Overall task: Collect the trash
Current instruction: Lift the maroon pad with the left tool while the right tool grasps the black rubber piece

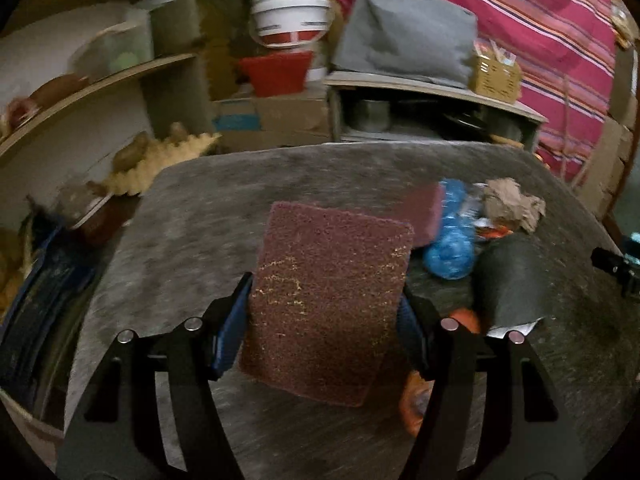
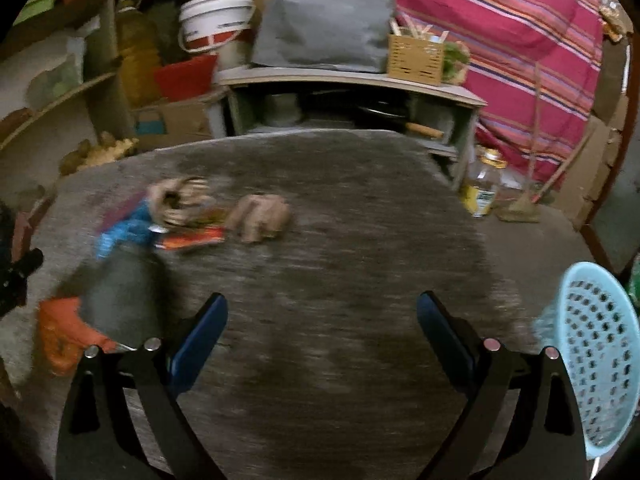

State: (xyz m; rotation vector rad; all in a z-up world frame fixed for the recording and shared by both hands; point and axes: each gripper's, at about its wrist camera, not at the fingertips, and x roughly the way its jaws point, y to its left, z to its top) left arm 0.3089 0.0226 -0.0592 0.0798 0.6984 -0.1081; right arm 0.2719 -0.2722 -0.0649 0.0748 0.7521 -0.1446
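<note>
Two grippers work over a gray table. At the lower middle of the left wrist view, the left gripper has its jaws clenched on a maroon scouring pad, which stands tilted between the blue finger pads and is lifted off the tabletop. To the right of the pad in that view lies a cluster of trash: a blue crinkled wrapper, a crumpled brown paper ball touching the wrapper's upper right, a dark gray rolled object below them, and an orange wrapper partly hidden behind the right finger.

In the right wrist view the right gripper has its jaws spread wide, released, with nothing between them, over bare tabletop. The trash cluster sits at middle left of that frame, blurred, with a second crumpled brown paper just right of it and apart from the gripper. A light blue perforated basket stands at the lower right edge, beside the right finger.

Behind the table, in the upper part of both views, are a white bucket, a gray bag on a shelf, and a red striped cloth.
</note>
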